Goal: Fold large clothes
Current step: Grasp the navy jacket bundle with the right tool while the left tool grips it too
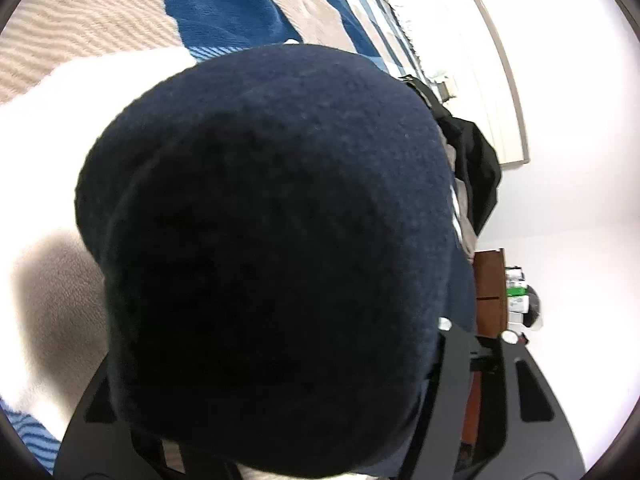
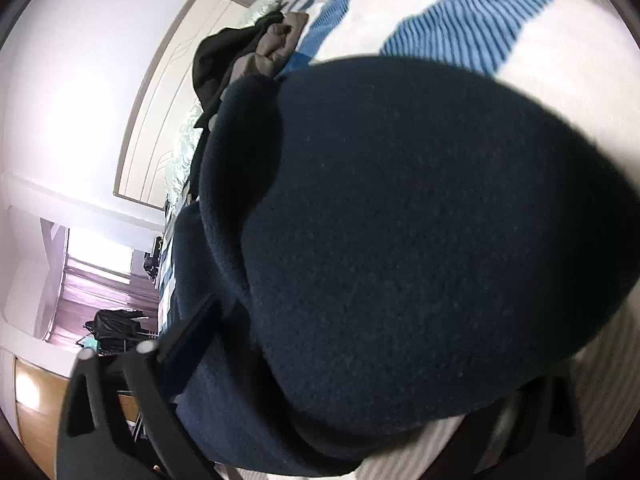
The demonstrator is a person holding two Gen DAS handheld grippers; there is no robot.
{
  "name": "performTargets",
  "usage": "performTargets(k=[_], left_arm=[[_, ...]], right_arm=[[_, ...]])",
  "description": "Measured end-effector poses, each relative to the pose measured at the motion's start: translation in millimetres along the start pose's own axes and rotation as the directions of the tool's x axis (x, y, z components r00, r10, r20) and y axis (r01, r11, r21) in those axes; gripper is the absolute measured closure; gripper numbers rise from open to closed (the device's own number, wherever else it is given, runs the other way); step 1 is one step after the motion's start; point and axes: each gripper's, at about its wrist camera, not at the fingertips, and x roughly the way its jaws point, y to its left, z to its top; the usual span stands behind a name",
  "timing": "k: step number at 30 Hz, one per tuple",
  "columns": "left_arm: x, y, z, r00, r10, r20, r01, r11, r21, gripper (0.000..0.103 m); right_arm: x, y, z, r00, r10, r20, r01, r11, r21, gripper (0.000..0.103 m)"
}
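Two tools, left tool (image 1: 280,420) and right tool (image 2: 320,420), clamp the navy garment (image 1: 272,208).

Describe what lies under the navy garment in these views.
Around the navy garment a striped blanket in beige, white and blue shows. What lies directly beneath is covered, and the fabric hides much of each tool.

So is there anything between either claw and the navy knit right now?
Nothing visible. The navy knit bulges between the left claw's fingers, and it fills the right claw likewise. Other clothes lie farther off on the striped blanket.
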Motion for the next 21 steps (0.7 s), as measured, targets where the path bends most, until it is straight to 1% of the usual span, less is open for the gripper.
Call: performTargets(k=[1,2,3,4,6,8,12,15,17,18,19,20,21], left_arm=[[-3,-1,2,1.0,-0.019,0.0,0.019,1.0,-0.009,0.051],[-6,-3,1,0.999,-0.04,-0.001,0.04,0.999,-0.007,0.056],[-9,-9,0,0.999,-0.052,-0.001,0.052,0.999,0.015,0.062],[-12,-13,2,0.998,-0.058,0.001,0.058,0.998,0.028,0.064],[-24,-23,0,0.996,-0.087,0.009,0.087,0.996,0.036,0.069],[-34,-29,-4,0.994,-0.109,0.012,0.109,0.993,0.036,0.071],[-59,-29,-21,0.991,-0.133,0.007,0.132,0.989,0.063,0.072],[-79,-19,-33,0.99,-0.139,0.002,0.139,0.988,0.069,0.073],[-91,-12,-40,0.99,-0.144,-0.002,0.144,0.987,0.072,0.073],[-105,-7,-49,0.989,-0.146,-0.006,0.146,0.986,0.08,0.073],[-110,-5,-47,0.989,-0.145,-0.01,0.146,0.986,0.083,0.073],[-123,2,-56,0.99,-0.14,-0.022,0.141,0.986,0.091,0.073],[-121,4,-49,0.99,-0.136,-0.029,0.138,0.986,0.097,0.073]], right_arm=[[-4,-3,3,0.999,0.053,0.003,-0.053,0.998,0.023,0.057],[-8,-2,4,0.997,0.081,0.006,-0.081,0.996,0.023,0.06],[-15,2,4,0.994,0.107,0.02,-0.106,0.994,-0.006,0.064],[-20,7,4,0.992,0.12,0.032,-0.119,0.992,-0.031,0.067],[-30,12,4,0.988,0.15,0.045,-0.148,0.988,-0.05,0.07],[-39,14,2,0.984,0.17,0.052,-0.167,0.984,-0.056,0.071],[-57,14,-4,0.982,0.18,0.052,-0.177,0.983,-0.052,0.072],[-78,15,-16,0.983,0.182,0.021,-0.18,0.981,-0.076,0.073],[-94,16,-28,0.985,0.172,-0.004,-0.171,0.98,-0.101,0.073],[-106,14,-37,0.986,0.166,-0.022,-0.167,0.98,-0.111,0.073],[-123,8,-51,0.986,0.16,-0.043,-0.164,0.978,-0.126,0.073],[-135,1,-61,0.987,0.151,-0.055,-0.157,0.978,-0.139,0.073],[-147,-8,-74,0.989,0.128,-0.071,-0.137,0.979,-0.154,0.072]])
